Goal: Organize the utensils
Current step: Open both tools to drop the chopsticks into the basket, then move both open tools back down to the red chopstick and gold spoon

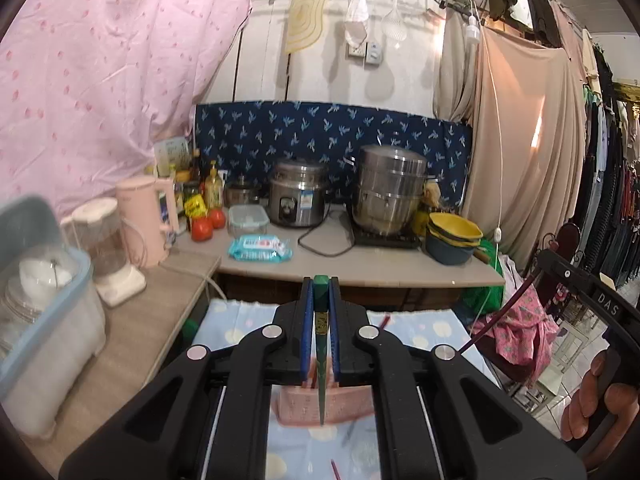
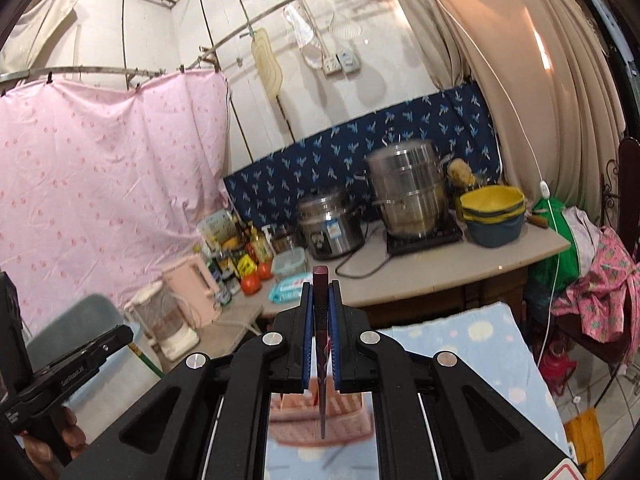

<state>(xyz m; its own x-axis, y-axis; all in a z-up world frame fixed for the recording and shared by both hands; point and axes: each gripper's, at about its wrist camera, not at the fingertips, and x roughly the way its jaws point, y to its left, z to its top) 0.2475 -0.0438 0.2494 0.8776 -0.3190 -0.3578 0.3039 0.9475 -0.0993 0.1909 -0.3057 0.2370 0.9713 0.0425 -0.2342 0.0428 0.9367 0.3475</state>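
The right gripper point(image 2: 320, 292) is clamped on a dark red chopstick point(image 2: 321, 320) that hangs point down over a pink basket point(image 2: 348, 420). Beyond it, steel pots point(image 2: 408, 196) and yellow bowls point(image 2: 492, 200) stand on the counter point(image 2: 460, 264).

rice cooker point(image 1: 297, 199) — steel steamer pot point(image 1: 389, 191)

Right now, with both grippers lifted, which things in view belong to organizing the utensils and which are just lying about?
Part of the job:
- green chopstick, clamped in the left gripper
- dark red chopstick, clamped in the right gripper
- pink basket below on the dotted cloth

Lying about:
- rice cooker
- steamer pot
- stacked bowls
- wet wipes
- tomatoes
- pink kettle
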